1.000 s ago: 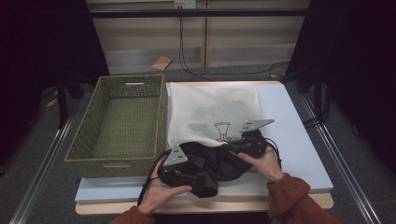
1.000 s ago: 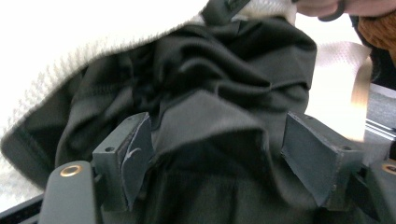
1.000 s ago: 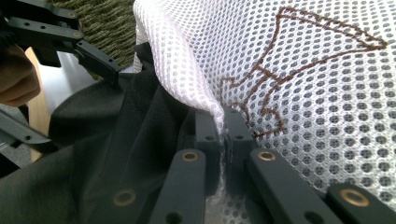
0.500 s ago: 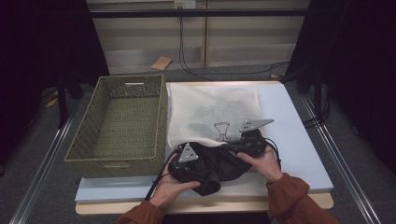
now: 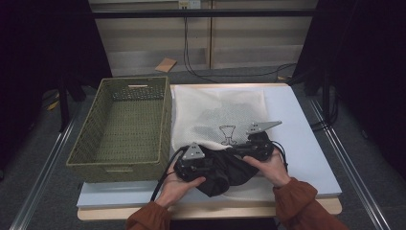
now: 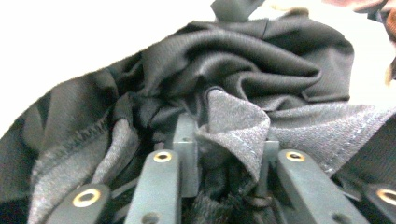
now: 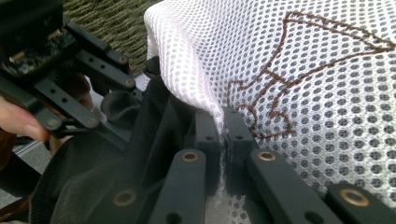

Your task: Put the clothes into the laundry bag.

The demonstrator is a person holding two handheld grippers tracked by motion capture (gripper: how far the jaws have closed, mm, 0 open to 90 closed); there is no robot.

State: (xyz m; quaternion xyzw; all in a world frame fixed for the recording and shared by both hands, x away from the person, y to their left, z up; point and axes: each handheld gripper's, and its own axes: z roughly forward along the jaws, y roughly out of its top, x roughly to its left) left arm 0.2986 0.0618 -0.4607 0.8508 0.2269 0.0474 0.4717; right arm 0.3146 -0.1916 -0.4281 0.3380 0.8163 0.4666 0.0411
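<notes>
A black garment (image 5: pixel 225 170) lies bunched at the near edge of a white mesh bag (image 5: pixel 220 110) on the table. My left gripper (image 5: pixel 194 163) is at the garment's left end. Its jaws have just been closing, and in the left gripper view (image 6: pixel 227 140) a grey-backed fold of the garment (image 6: pixel 243 70) is pinched between them. My right gripper (image 5: pixel 249 148) sits at the bag's near edge. In the right gripper view (image 7: pixel 223 126) it is shut on the bag's mesh rim (image 7: pixel 303 70), with the garment (image 7: pixel 154 135) just left of it and the left gripper (image 7: pixel 70 93) beyond.
An olive woven basket (image 5: pixel 165 120) stands to the left of the bag, close to the left hand. The pale table top (image 5: pixel 306 143) has bare room to the right. A brown emblem (image 5: pixel 227 134) is printed on the bag. Cables trail off the near edge.
The left hand has slid right toward the right gripper, pushing the garment into a tighter bunch. Its jaws have come together on the cloth. The right hand has not moved.
</notes>
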